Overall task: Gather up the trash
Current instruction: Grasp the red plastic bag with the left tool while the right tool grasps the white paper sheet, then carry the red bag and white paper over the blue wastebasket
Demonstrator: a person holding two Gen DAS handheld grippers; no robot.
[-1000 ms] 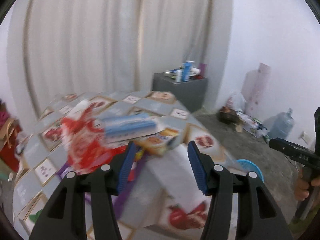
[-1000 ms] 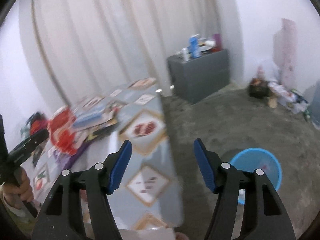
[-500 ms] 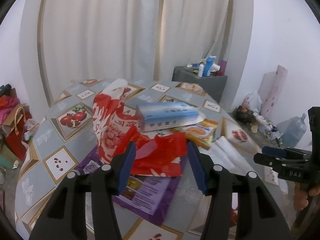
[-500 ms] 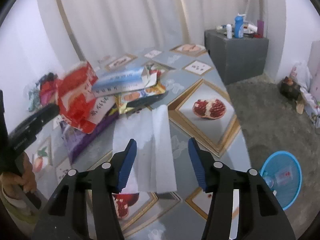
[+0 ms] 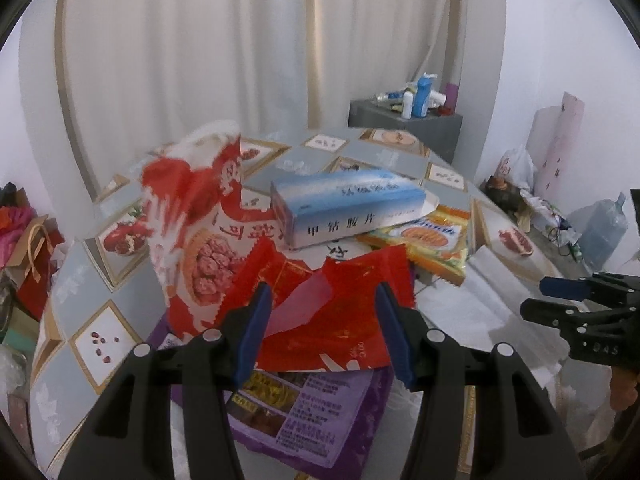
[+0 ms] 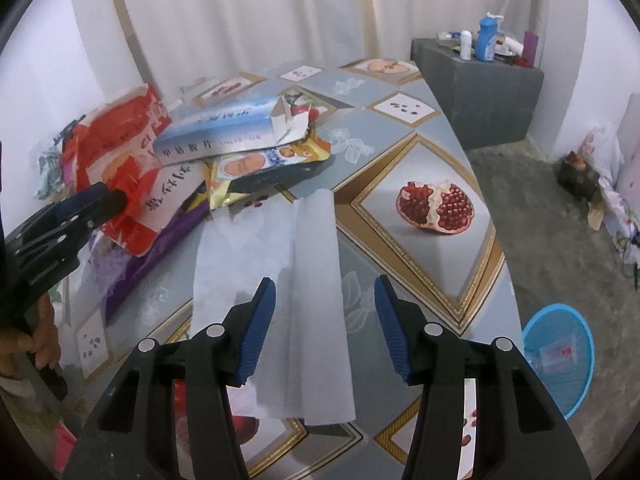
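Both grippers are closing in on the worktop (image 6: pixel 400 128) litter: the left gripper (image 5: pixel 324 332), jaws apart, nearing the red wrapper (image 5: pixel 344 300) at center frame, the right gripper (image 6: pixel 324 330), jaws apart, nearing the white tissue (image 6: pixel 288 272), so neither piece is collected yet.

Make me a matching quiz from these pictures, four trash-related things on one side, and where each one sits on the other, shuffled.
Things:
1. blue box
2. white tissue
3. purple packet
4. blue basket

Places:
A. on the floor beside the table
B. at the bottom of the wrapper pile
C. on top of the wrapper pile
D. spread flat on the table ahead of the right gripper

Pairs: 1-C, 2-D, 3-B, 4-A
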